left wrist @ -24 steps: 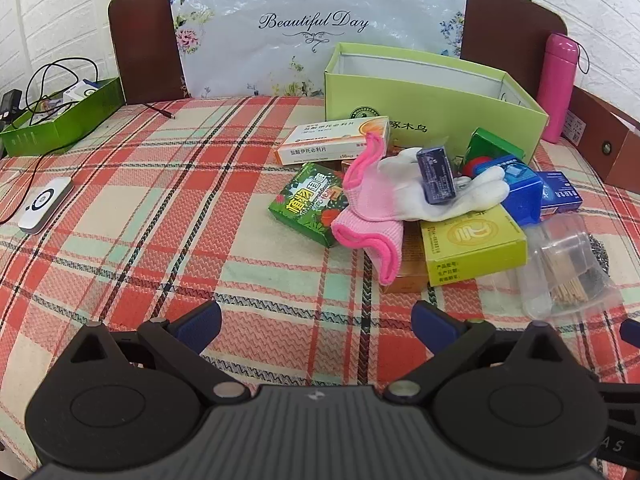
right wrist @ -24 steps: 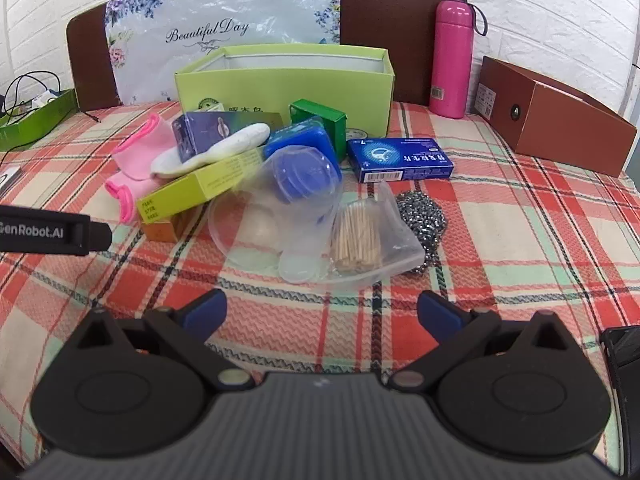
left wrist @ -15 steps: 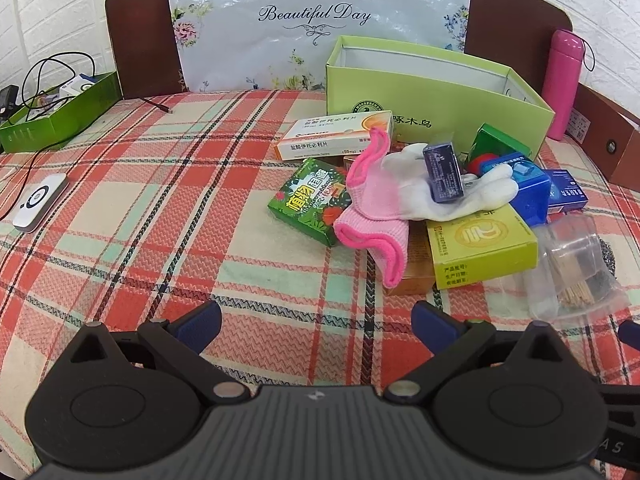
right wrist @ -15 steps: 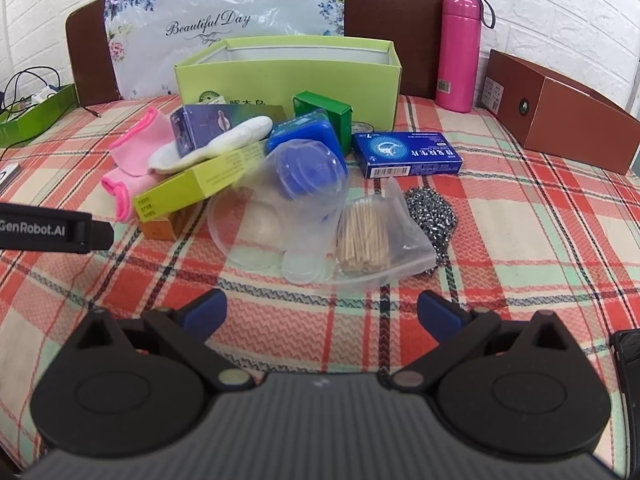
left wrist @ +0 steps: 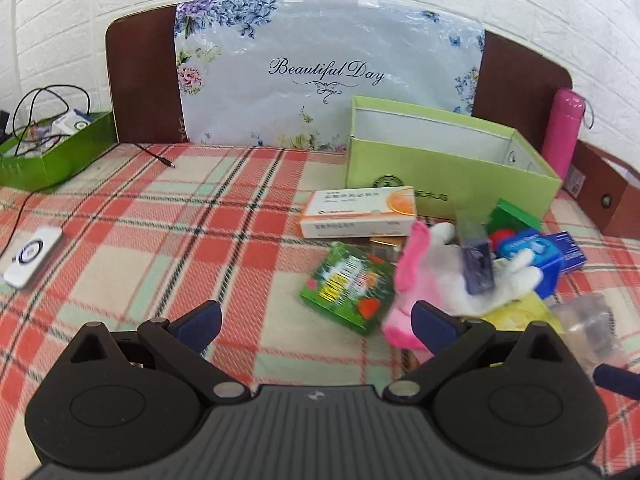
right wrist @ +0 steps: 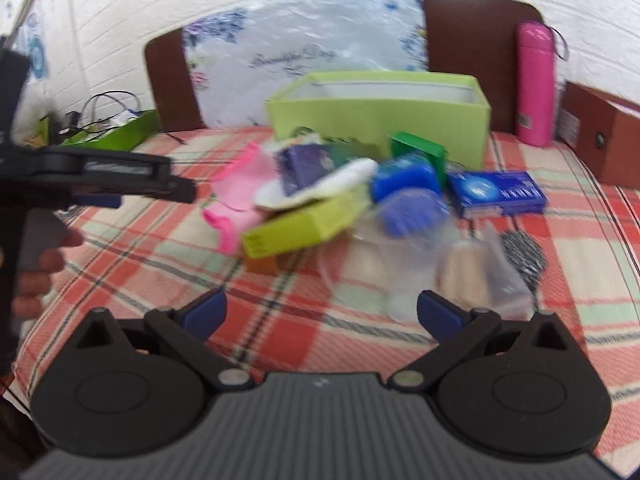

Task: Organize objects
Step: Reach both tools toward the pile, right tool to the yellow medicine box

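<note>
Item: my left gripper (left wrist: 316, 320) and right gripper (right wrist: 322, 312), both spread wide, nothing held. Clutter pile (left wrist: 436, 276) at two o'clock, before green box (left wrist: 448, 176). Risk: glove (left wrist: 480, 280) draped across boxes may drag neighbours when I grab.

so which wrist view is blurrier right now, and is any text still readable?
Right wrist: heavy motion blur over the pile, and the print on the floral bag is smeared. Left wrist: sharper far off, with "Beautiful Day" legible on that bag; the green carton and pink glove are smeared. Both views bend edges, fisheye.
</note>
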Available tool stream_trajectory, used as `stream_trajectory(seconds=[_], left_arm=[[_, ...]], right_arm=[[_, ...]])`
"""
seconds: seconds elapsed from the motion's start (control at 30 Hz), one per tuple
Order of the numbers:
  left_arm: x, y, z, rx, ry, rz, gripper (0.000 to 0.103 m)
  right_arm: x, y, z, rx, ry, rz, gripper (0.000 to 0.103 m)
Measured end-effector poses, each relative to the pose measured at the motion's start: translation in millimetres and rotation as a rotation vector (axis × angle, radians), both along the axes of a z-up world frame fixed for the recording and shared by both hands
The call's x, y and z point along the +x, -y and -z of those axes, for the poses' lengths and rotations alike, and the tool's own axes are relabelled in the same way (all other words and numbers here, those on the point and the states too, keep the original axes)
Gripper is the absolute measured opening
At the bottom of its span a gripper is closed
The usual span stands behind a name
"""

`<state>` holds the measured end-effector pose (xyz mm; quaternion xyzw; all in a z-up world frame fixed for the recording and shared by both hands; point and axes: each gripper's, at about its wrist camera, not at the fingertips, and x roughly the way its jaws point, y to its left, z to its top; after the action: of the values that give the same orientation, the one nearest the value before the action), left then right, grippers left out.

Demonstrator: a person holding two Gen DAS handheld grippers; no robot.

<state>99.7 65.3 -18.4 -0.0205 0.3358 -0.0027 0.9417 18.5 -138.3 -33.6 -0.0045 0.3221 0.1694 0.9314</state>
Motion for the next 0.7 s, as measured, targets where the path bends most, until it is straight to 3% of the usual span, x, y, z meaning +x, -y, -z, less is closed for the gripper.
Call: stream_trajectory(seconds=[0.23,0.33,0.47,0.67,0.7], left_arm=[[32.0,-19.7,9.7,-0.028,-0.026,0.013,0.099],[46.3,-18.7,13.6,-0.023,-0.020,0.003,0.099],[65.1,-5.1,25.2,-0.030,-0.059,0.074,0.099],[72.3,15.9,41.7,-0.006,-0.088,0.123,0.099],[72.4,13.5,42.8,-0.017,-0.094,0.127,0.093]], right_arm=[[22.7,-55.1,-5.5,-0.138,0.144,-0.039,0.102],[41.0,-67.0,7.8,-0.197,0.123,-0.031,0.101],[45.7,-59.9,21.3,-0.255,0.094,0.023,0.076],[39.0,-25.5,21.1,-0.266,0.065,0.103,0.068],[41.1,-19.9,21.7,-0.257,0.030,0.115,0.068]])
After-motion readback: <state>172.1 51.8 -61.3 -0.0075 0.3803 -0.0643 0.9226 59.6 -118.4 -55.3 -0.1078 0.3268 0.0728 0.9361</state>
